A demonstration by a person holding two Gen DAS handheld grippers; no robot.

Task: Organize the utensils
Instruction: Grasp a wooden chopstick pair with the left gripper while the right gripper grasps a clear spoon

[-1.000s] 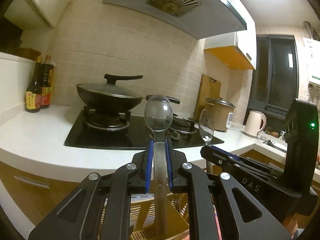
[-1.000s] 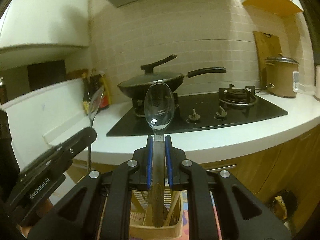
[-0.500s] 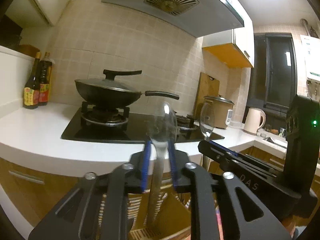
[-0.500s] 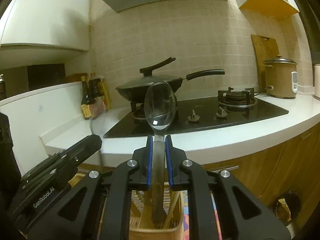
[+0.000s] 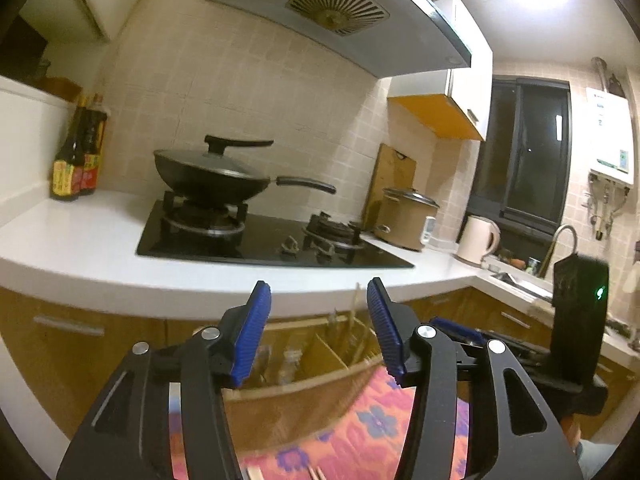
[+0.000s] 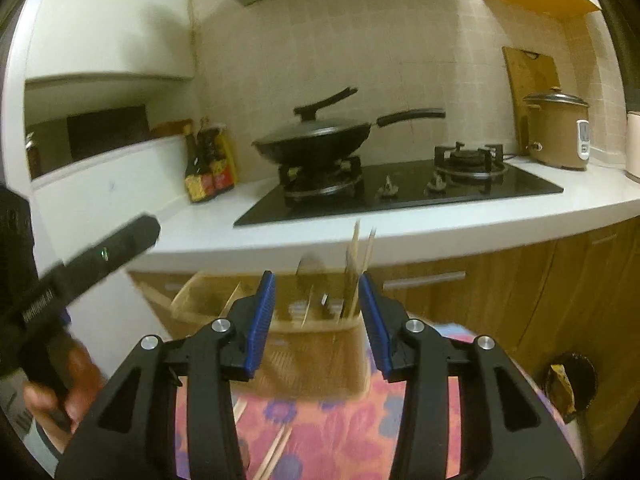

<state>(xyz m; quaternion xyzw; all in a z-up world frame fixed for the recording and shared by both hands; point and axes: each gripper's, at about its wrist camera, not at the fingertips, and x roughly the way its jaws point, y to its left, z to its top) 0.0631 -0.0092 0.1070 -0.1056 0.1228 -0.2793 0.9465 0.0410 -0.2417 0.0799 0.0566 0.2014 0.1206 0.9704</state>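
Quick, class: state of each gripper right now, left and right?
Left gripper: open, jaws have just been opening, nothing between them.
Right gripper: open, jaws have just been opening, nothing gripped; a spoon stands in the wooden holder beyond.

Lidded black wok (image 5: 208, 174) on hob (image 5: 256, 236), sauce bottles (image 5: 76, 160), rice cooker (image 5: 406, 218), kettle (image 5: 478, 240), floral cloth (image 6: 332, 432)

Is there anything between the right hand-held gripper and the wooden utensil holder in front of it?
Nothing visible. The right hand-held gripper is open and empty, and the wooden utensil holder stands directly beyond its fingertips, with a spoon and chopsticks already standing inside it.
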